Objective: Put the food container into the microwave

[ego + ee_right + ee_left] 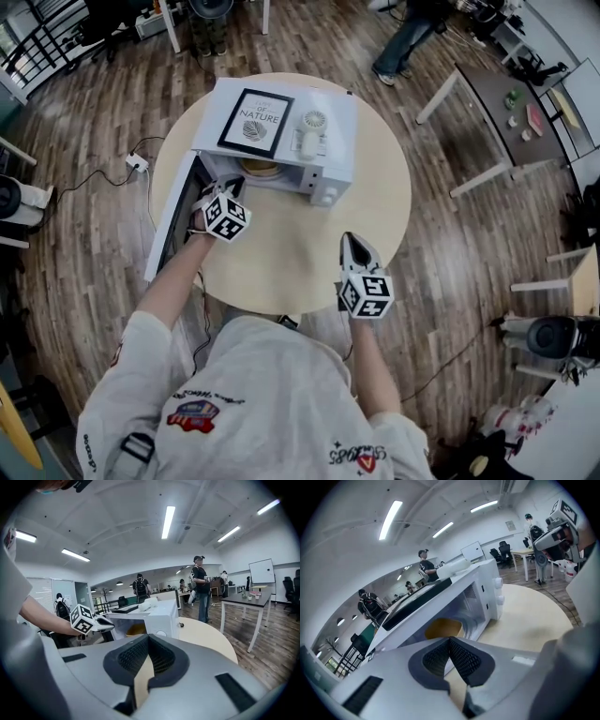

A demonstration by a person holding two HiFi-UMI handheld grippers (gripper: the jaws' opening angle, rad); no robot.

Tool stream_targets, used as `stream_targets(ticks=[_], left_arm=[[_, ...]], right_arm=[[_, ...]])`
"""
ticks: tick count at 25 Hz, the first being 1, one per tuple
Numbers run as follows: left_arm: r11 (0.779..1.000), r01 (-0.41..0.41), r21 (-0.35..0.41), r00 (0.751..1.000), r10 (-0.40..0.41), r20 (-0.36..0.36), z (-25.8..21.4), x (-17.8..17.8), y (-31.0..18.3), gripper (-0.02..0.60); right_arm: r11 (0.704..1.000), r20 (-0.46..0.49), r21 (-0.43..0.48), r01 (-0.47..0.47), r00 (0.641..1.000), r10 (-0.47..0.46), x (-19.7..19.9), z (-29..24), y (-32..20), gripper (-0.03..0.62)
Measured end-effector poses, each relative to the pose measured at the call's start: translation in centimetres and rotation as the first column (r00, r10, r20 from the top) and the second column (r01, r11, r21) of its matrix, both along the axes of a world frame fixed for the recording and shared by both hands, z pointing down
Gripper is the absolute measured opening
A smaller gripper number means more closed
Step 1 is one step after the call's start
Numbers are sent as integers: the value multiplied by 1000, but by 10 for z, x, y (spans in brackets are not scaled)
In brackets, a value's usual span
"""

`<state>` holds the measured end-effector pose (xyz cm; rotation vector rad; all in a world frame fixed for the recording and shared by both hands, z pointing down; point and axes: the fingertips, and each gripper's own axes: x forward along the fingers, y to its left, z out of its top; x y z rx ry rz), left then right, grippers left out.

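Both left gripper (450, 640) and right gripper (147, 637) jaws touch; microwave (330, 114) half hides food container (261, 170).

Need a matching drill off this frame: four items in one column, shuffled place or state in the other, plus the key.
Things:
1. food container
2. framed picture
3. microwave door
4. right gripper

Place or state:
A. swung open to the side
B. jaws together, above the bare table
C. inside the microwave
D. lying on top of the microwave

Pairs: 1-C, 2-D, 3-A, 4-B
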<state>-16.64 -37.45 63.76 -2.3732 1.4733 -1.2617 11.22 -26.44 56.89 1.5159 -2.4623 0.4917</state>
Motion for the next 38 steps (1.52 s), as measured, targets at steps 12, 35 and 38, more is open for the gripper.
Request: stream_targets(ticks=[12,35,38], left_arm=[[990,137,23,970,-130,-204,-40,-13,47,5],[953,287,94,800,-185,-570,-112,-21,138,5],[955,273,119,799,-157,-580,-125,-14,138,5]], right_arm=[[996,3,55,75,997,-76,-37,-20,-18,0],[978,26,164,129,991,-135,-40,-66,-8,0],[978,20,163,130,991,-136,-38,-66,-3,0]])
